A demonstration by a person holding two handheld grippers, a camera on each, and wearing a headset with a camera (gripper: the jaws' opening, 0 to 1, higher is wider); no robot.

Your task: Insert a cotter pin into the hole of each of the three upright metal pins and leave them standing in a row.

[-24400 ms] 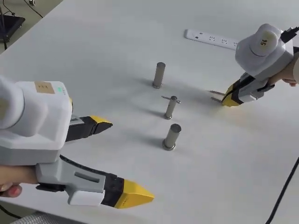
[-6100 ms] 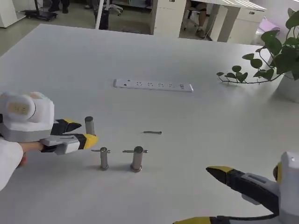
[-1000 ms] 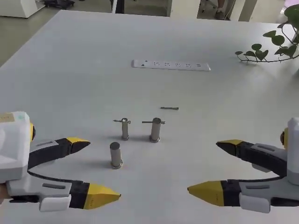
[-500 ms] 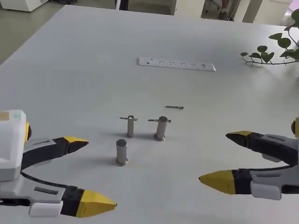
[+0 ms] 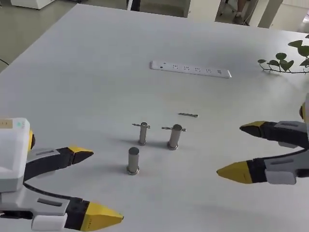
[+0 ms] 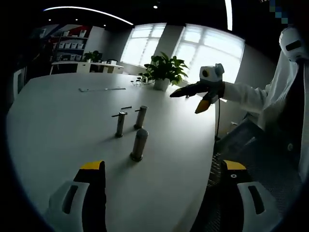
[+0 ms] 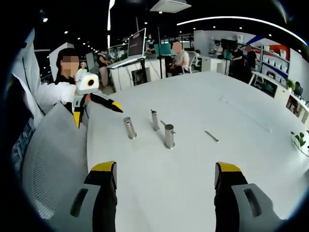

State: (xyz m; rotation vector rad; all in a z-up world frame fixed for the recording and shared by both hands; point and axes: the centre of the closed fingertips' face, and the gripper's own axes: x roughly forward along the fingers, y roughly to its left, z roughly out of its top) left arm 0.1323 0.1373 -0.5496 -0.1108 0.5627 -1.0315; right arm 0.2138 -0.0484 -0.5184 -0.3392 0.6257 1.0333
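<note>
Two down, one to go by the look of it. Everything sits on a big white desk [image 5: 72, 72], and I'll place it all off the bare pin [image 5: 133, 160], the one upright metal pin with nothing through its hole.

- power strip [image 5: 190, 69]: far beyond the bare pin, a bit right.
- left tool [image 5: 104, 186]: nearer the person and left of the bare pin, jaws spread wide, nothing in them.
- right tool [image 5: 230, 149]: well off to the bare pin's right, also gaping and empty.
- the two fitted pins [image 5: 143, 133]: just behind the bare pin, side by side, each with a cotter pin through the top.
- loose cotter pin [image 5: 188, 115]: lying flat, beyond the bare pin and to its right, past the fitted pair.

So the step in hand is fetching that last cotter pin. My guess is that the right tool is the better bet, but it's well apart from it and needs to reach forward and close on a thin, flat thing. Then thread it through the bare pin, which probably wants steadying with the left tool and nudging into line with the others.
</note>
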